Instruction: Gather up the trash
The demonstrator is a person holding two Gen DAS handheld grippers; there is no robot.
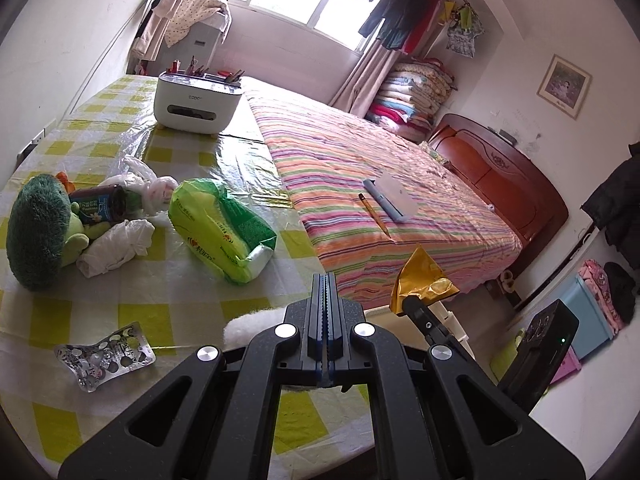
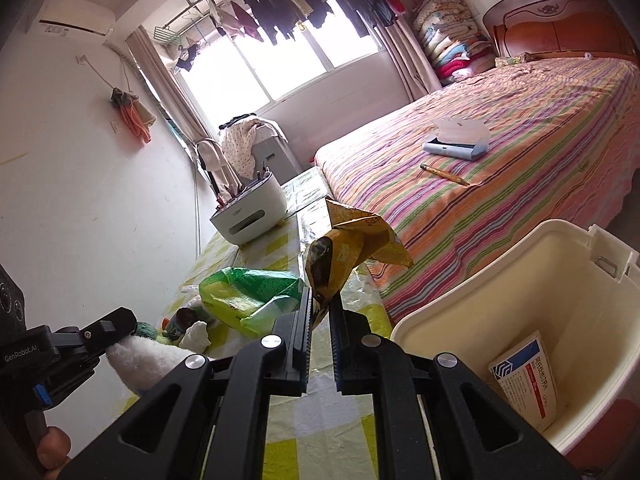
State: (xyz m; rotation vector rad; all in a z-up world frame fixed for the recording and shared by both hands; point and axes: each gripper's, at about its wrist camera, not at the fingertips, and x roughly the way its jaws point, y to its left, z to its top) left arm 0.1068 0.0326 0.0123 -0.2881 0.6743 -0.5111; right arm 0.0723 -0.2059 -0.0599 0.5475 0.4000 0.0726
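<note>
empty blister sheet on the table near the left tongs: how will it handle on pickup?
The blister sheet looks like thin foil and clear plastic, so probably very light and bendy. It lies nearly flat on the glossy table cover, so it may slide rather than lift. Its curled edges look easiest to pinch.

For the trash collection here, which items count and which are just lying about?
Job:
yellow wrapper in right gripper
bin
medicine box inside
empty blister pack
crumpled tissue

Lying about:
plush toy
organizer
pencil
</note>
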